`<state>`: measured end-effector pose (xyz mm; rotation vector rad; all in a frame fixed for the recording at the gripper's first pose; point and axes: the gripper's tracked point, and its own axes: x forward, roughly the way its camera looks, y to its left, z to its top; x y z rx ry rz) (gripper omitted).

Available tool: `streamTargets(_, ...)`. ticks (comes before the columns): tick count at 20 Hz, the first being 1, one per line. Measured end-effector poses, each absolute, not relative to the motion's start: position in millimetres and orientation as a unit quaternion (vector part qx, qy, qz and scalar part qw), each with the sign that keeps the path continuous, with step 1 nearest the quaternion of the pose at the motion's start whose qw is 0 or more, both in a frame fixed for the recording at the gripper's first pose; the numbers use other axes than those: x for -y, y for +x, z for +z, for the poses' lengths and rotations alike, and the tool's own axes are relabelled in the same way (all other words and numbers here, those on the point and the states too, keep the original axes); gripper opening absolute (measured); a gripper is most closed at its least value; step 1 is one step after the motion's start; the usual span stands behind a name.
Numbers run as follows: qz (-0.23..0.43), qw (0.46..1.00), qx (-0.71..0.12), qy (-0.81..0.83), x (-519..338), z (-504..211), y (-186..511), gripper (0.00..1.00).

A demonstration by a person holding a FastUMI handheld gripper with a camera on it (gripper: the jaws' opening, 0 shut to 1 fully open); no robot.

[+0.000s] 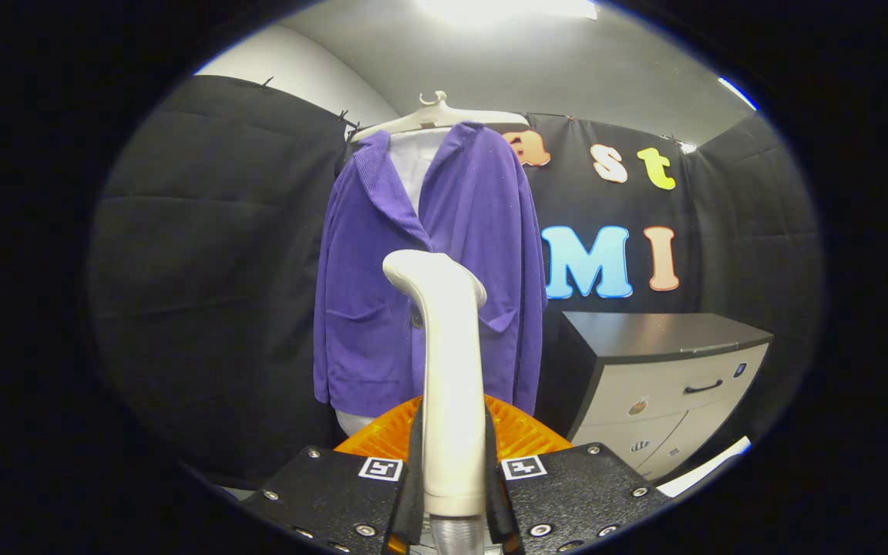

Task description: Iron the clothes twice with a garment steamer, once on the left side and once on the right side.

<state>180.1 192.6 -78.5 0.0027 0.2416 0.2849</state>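
Steamer clamped, jacket ahead.
Gripper point(452, 470) fingers grasp the garment steamer point(448, 370) handle between them; purple jacket point(382, 293) hangs just beyond its head.

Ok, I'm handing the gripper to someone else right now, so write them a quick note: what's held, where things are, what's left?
Gripper: shut on the steamer handle, both fingers pressing its sides.
Steamer head points at the purple jacket, which hangs on a hanger beyond the fingers; the head looks short of the fabric.
Dresser stands beside the jacket.
Done: steamer picked up.
Left: by the look of it, both passes, left and right.
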Motion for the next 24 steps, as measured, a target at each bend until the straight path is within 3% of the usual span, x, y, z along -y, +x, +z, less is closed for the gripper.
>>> streamTargets(13, 0.180, 0.983, -0.006, 0.032, -262.6, 69.4, 241.9, 0.33)
streamTargets(24, 0.193, 0.981, -0.015, -0.018, -323.7, 80.3, 297.0, 0.33)
